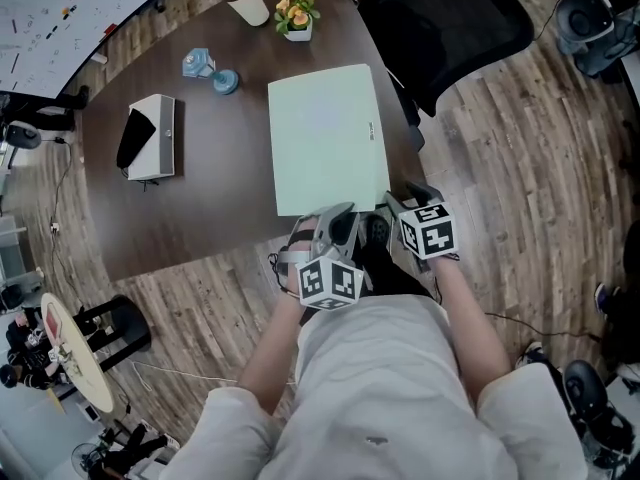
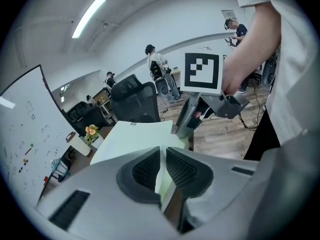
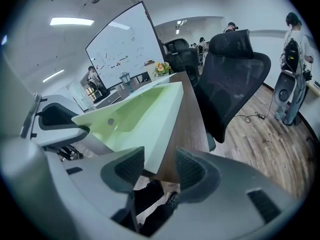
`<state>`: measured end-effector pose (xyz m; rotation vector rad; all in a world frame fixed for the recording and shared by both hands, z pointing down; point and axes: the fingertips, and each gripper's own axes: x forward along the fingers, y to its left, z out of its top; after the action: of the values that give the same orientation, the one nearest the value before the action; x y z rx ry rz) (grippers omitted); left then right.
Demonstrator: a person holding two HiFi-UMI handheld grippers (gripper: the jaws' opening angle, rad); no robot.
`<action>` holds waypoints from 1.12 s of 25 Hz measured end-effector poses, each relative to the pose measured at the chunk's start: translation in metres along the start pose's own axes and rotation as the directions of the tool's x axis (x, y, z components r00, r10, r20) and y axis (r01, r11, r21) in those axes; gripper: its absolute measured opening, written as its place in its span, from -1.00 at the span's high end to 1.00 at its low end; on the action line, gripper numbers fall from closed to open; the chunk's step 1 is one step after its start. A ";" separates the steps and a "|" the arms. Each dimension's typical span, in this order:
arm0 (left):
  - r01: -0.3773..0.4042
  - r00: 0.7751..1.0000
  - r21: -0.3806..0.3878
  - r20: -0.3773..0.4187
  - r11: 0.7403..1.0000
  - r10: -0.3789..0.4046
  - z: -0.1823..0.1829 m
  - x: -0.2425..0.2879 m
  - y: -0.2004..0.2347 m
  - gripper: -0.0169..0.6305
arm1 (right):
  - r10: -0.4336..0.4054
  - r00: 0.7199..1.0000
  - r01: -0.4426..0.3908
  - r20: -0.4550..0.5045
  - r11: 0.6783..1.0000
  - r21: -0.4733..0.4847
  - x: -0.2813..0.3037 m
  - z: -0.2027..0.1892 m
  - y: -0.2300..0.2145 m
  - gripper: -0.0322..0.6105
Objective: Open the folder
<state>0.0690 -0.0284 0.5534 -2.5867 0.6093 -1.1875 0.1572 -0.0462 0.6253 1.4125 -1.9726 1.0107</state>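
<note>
A pale green folder (image 1: 325, 133) lies on the dark brown table (image 1: 200, 218), its near edge at the table's front. My left gripper (image 1: 335, 218) sits at the folder's near-left corner. In the left gripper view the left gripper (image 2: 163, 166) is shut on the thin green cover (image 2: 135, 136), a strip of which shows between the pads. In the right gripper view the cover (image 3: 145, 116) is lifted at that side, showing the inside and a round snap. My right gripper (image 1: 395, 203) stands open at the near-right corner. The right gripper (image 3: 160, 166) pads straddle the table edge without pressing.
A black office chair (image 1: 440, 18) stands close to the table's right side. At the back of the table are a flower pot (image 1: 296, 15), a cup (image 1: 245, 0), a blue tape dispenser (image 1: 210, 68) and a white box (image 1: 152, 136). The floor is wood.
</note>
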 end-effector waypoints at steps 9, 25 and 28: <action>-0.064 0.996 -0.151 0.060 0.987 0.073 0.005 -0.029 0.018 0.83 | -0.025 1.000 0.025 -0.007 1.000 -0.011 0.000 0.000 -0.001 0.28; -0.174 0.965 -0.385 0.117 0.906 0.235 -0.004 -0.091 0.056 0.86 | -0.094 0.995 0.092 -0.030 0.994 -0.051 -0.001 0.007 -0.008 0.35; -0.203 0.956 -0.421 0.112 0.884 0.273 -0.011 -0.102 0.063 0.88 | -0.102 0.994 0.099 -0.038 0.993 -0.058 -0.001 0.007 -0.008 0.37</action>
<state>-0.0160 -0.0375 0.4690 -2.7906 1.2086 -0.8194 0.1653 -0.0529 0.6229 1.4343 -1.8667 0.9250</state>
